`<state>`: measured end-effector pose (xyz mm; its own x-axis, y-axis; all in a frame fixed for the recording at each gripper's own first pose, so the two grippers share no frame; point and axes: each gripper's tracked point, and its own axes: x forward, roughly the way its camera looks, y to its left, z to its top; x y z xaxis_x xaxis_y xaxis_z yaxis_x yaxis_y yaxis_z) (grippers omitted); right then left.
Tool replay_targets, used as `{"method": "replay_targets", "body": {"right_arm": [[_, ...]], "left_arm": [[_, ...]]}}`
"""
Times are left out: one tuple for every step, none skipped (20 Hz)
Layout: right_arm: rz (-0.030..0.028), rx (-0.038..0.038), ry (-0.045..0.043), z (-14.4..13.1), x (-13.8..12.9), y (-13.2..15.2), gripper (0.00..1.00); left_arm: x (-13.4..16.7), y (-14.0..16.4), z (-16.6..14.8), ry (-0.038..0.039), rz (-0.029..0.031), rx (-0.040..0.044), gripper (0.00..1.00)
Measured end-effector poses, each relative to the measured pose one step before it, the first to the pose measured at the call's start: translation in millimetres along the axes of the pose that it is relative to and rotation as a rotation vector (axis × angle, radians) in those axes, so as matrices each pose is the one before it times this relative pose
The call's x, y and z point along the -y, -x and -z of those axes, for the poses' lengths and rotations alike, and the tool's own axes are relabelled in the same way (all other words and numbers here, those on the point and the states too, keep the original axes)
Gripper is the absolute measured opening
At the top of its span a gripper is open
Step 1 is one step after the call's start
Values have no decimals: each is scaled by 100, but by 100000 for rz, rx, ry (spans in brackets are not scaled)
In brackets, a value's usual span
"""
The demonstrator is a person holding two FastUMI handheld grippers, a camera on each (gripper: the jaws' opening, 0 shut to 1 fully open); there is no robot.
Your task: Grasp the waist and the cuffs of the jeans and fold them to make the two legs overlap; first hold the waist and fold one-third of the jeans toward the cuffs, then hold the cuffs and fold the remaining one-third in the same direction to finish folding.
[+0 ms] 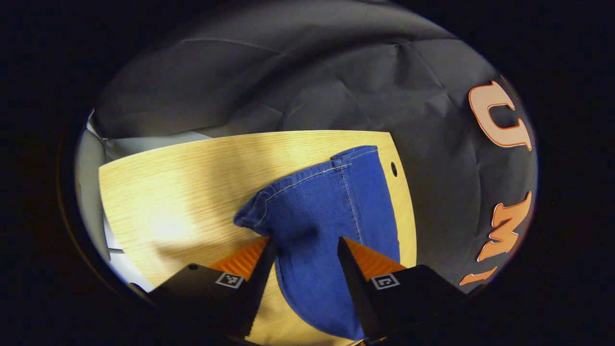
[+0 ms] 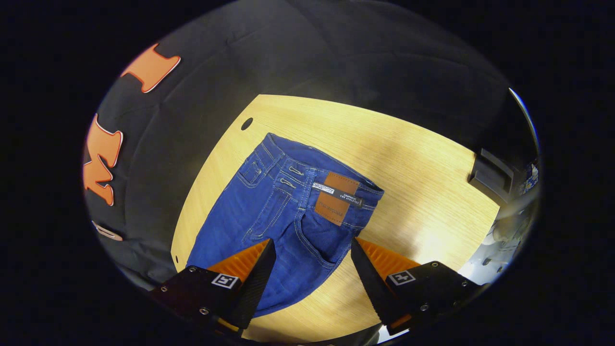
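Note:
Blue jeans lie on a light wooden table. In the left gripper view the cuff end (image 1: 326, 202) stretches away from me, its hem at the far table edge, with the legs stacked. My left gripper (image 1: 307, 245) hangs open above this end, fingers either side of the cloth and not touching it. In the right gripper view the waist end (image 2: 293, 202) shows, with a brown leather patch (image 2: 336, 197), belt loops and a back pocket. My right gripper (image 2: 312, 250) is open above the seat area, below the waistband.
The wooden table (image 1: 182, 192) has bare surface left of the cuffs and right of the waist (image 2: 423, 192). A small round hole (image 2: 246, 123) sits near the table's edge. A dark object (image 2: 490, 175) rests at the far right corner. Black cloth walls surround the table.

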<state>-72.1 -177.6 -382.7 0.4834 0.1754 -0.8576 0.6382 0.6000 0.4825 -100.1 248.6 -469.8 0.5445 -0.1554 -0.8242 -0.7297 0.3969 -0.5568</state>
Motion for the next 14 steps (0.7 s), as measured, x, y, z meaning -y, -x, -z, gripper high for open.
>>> {"method": "replay_targets", "body": {"right_arm": [[-283,-639,-445,83,144,-159,97],[-67,-50,-881,-10,359,52,97],[403,-749,-1376,172,407,23,98],[63,84,-1712,3,433,11,97],[583,-294,-1324,-41,607,30,97],[272,-47,-924,-38,517,-46,97],[941,-296,-1259,97,575,-331,97],[-285,-826,-1586,108,259,-429,97],[-1148,-1036,-2131,237,-25,-508,97],[-3620,686,-2419,-369,-670,-520,97],[-2786,610,-3295,-551,-691,-450,97],[-2199,828,-1806,-664,-653,-580,95],[736,-669,-610,-56,160,-844,94],[2886,194,-1248,-73,633,-439,80]], "left_arm": [[-286,-227,195,358,-403,-230,73],[-310,-314,129,-187,-1173,-683,67],[-382,-357,140,-34,-2138,-1017,48],[-275,108,-93,451,-32,358,28],[9,-127,63,-761,-439,-240,9],[-683,-66,-205,-3488,-2812,1213,9],[-248,459,-130,-647,-2117,1723,9],[407,-383,243,-404,1900,-1116,3],[270,577,-67,409,167,997,4],[217,370,-161,343,58,238,4],[8,496,-219,-140,-40,640,3],[113,322,-196,-837,-340,353,3],[22,387,133,-695,-761,49,3],[389,68,3,-233,-138,125,3]]}}
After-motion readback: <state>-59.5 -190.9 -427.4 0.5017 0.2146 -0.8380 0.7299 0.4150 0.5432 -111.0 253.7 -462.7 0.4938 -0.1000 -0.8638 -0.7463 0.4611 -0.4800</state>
